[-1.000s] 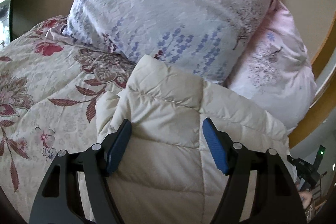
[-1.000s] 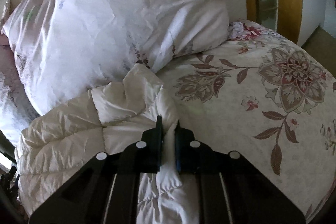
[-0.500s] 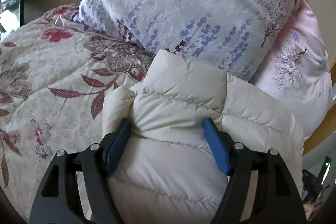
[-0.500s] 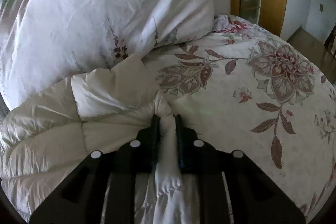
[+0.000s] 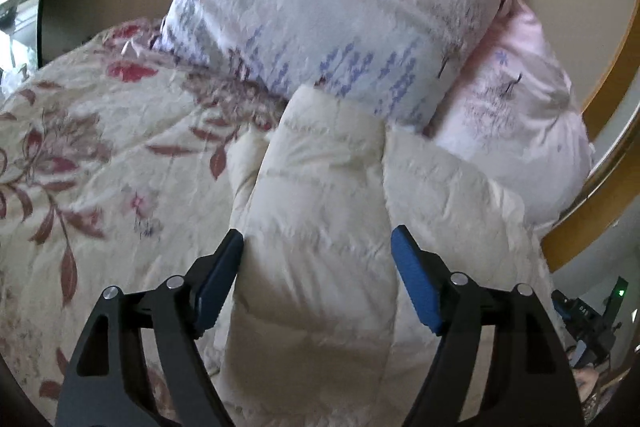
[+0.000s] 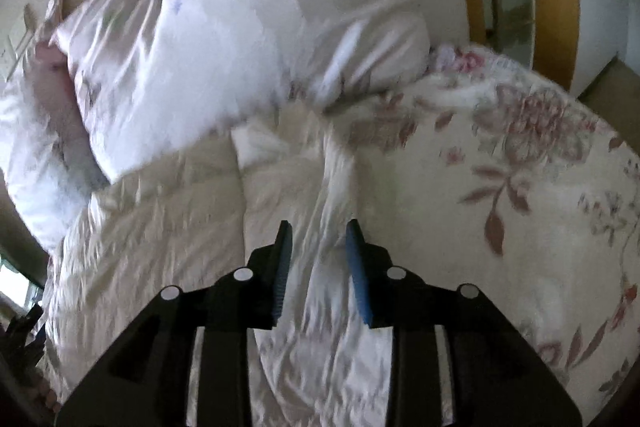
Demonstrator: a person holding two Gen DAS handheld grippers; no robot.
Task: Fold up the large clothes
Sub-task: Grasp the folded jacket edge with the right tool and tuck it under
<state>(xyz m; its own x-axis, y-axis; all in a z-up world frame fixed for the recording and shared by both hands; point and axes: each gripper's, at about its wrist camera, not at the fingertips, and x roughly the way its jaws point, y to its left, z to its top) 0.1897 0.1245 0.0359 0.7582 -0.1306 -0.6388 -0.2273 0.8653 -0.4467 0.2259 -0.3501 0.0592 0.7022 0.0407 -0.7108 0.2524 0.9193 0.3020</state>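
A cream quilted puffer jacket point(image 5: 320, 211) lies folded on the floral bedspread point(image 5: 100, 167), its far end against the pillows. My left gripper point(image 5: 318, 259) is open wide, its blue pads on either side of a padded fold of the jacket. In the right wrist view the jacket point(image 6: 180, 211) fills the lower left. My right gripper point(image 6: 318, 247) is open, its jaws apart around a raised ridge of the jacket's edge without pinching it.
A large lavender-print pillow point(image 5: 340, 11) and a pink pillow point(image 5: 516, 107) lean at the bed's head behind the jacket. A wooden bed frame point(image 5: 600, 195) runs at the right. The bedspread point(image 6: 500, 187) spreads to the right of the jacket.
My right gripper was shut on the jacket's edge and has now opened, letting it go. My left gripper stays open over the fold; both views have shifted slightly.
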